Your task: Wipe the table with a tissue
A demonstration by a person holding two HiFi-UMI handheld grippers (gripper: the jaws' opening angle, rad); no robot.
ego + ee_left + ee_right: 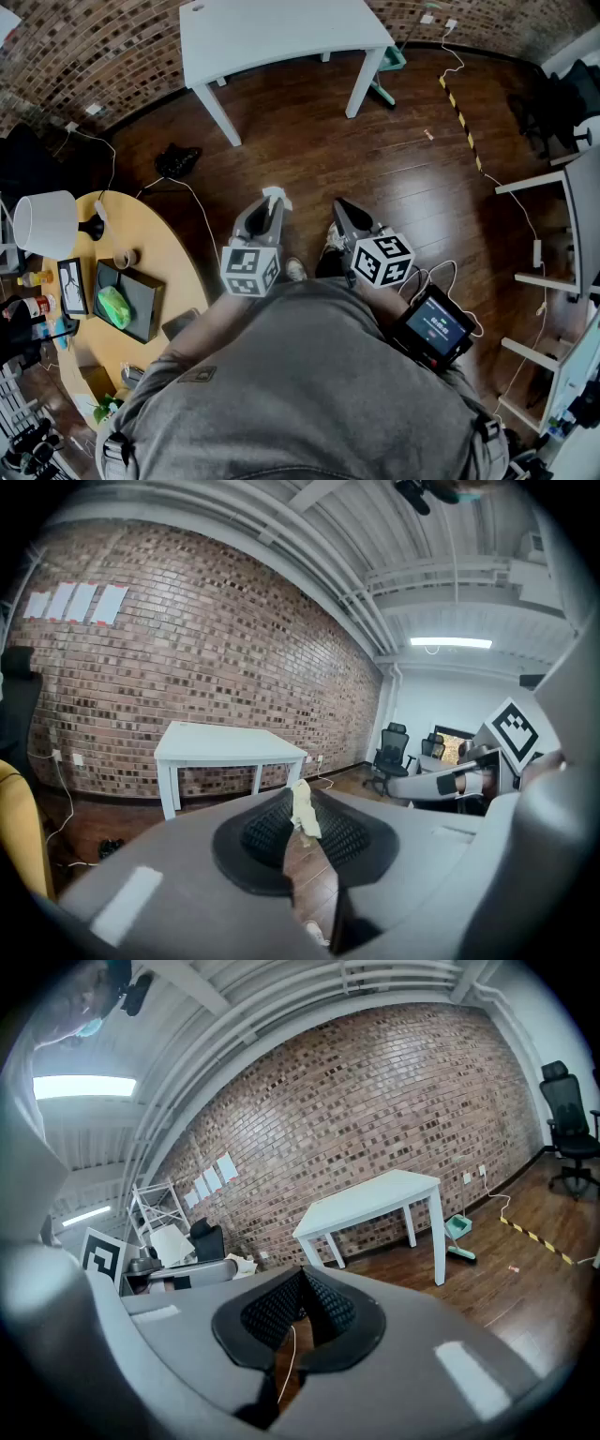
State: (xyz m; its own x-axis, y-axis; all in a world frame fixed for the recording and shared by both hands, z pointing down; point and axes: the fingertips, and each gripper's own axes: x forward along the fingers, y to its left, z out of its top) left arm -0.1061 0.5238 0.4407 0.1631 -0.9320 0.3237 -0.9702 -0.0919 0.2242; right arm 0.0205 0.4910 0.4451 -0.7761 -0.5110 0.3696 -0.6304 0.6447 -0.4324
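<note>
White table (281, 33), apparently against brick wall (94, 66).

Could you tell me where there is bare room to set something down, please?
The white table by the brick wall looks bare all over. The wooden table is crowded with lamp, black tray and bottles; only its edge toward the person is free.

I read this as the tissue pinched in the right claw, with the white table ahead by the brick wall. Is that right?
Not quite. The tissue is pinched in the left claw, not the right claw, which is shut on nothing. The left gripper view shows it. The white table does stand ahead by the brick wall.
</note>
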